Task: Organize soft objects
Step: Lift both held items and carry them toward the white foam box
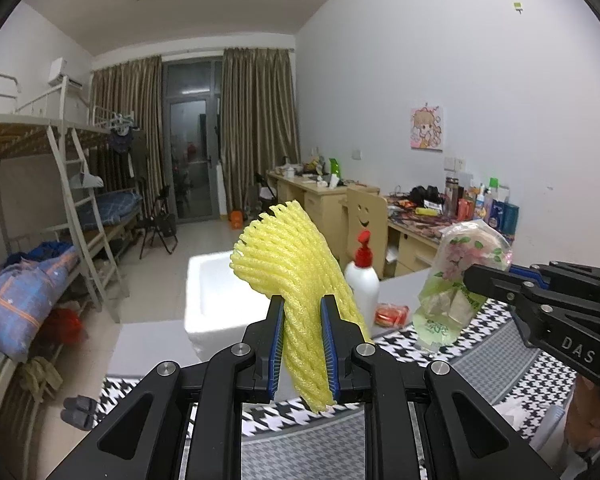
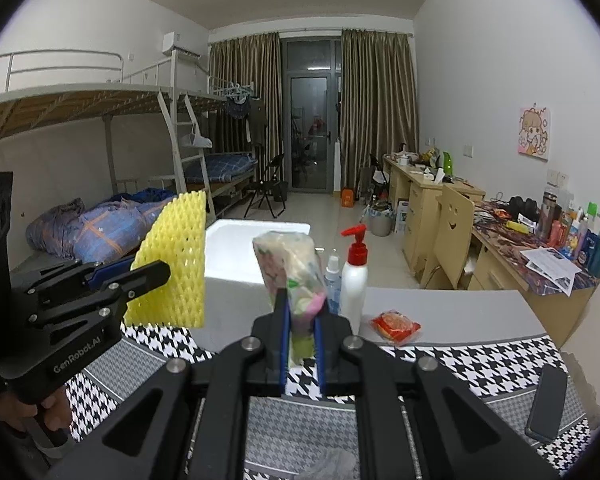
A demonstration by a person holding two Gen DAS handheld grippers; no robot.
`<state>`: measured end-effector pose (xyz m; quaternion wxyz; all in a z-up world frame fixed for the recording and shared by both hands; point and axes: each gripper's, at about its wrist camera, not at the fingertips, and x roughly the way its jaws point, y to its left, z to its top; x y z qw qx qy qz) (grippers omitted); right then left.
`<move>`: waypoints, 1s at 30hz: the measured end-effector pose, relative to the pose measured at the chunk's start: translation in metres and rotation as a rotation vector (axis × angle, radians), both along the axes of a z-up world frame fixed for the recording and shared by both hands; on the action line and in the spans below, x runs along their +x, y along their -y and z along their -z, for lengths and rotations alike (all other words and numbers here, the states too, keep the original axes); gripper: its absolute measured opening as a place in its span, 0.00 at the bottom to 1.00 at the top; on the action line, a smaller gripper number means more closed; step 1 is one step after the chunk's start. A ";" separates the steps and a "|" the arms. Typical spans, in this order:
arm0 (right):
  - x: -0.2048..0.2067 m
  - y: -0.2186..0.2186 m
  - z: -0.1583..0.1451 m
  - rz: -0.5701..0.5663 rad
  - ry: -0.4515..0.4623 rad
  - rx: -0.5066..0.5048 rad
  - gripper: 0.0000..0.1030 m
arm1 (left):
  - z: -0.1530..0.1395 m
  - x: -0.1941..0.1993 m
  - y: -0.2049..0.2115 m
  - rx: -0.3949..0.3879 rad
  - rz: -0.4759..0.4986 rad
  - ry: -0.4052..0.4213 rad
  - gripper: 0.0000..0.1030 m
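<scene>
So I've got both hands full right now. On the left side, my left gripper (image 1: 302,344) is pinching a yellow foam net (image 1: 296,280), jaws squeezed in on its lower half while the rest fans up toward the middle of the left wrist frame. From the right wrist view the same net (image 2: 172,264) sits at center left, clear of the table.

Moving right, the white foam box (image 2: 256,248) sits just past the far edge of the table, right behind both items, open side up. Looks like the drop spot to me, but that's my guess.

Next over, my right gripper (image 2: 302,340) is clamped tight on a clear plastic bag (image 2: 292,276) with flowery print and soft stuff inside, held upright in the center of the frame.

Further right: a white pump bottle (image 2: 354,280), a small spray bottle (image 2: 333,276) beside it, and a red snack packet (image 2: 396,326) lying on the grey table (image 2: 460,312).

So I'm mid-carry. The next move needs both items taken forward over the box, keeping clear of the bottles, before letting go.
</scene>
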<state>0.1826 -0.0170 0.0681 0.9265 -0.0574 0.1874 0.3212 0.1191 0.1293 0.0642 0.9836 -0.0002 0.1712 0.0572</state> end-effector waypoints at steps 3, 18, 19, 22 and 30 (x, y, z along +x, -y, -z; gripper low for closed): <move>0.000 -0.002 -0.003 -0.001 0.014 0.012 0.13 | -0.005 0.002 -0.007 -0.007 -0.008 0.008 0.19; 0.012 -0.026 -0.016 -0.007 0.014 0.029 0.13 | -0.019 0.019 -0.017 -0.013 -0.036 0.022 0.19; 0.012 -0.028 -0.017 -0.008 0.017 0.028 0.13 | -0.020 0.021 -0.019 -0.014 -0.039 0.021 0.19; 0.015 -0.034 -0.018 -0.011 0.023 0.019 0.13 | -0.023 0.025 -0.022 -0.019 -0.046 0.022 0.19; 0.032 -0.044 -0.021 -0.011 0.003 0.025 0.13 | -0.025 0.036 -0.027 -0.014 -0.060 0.024 0.19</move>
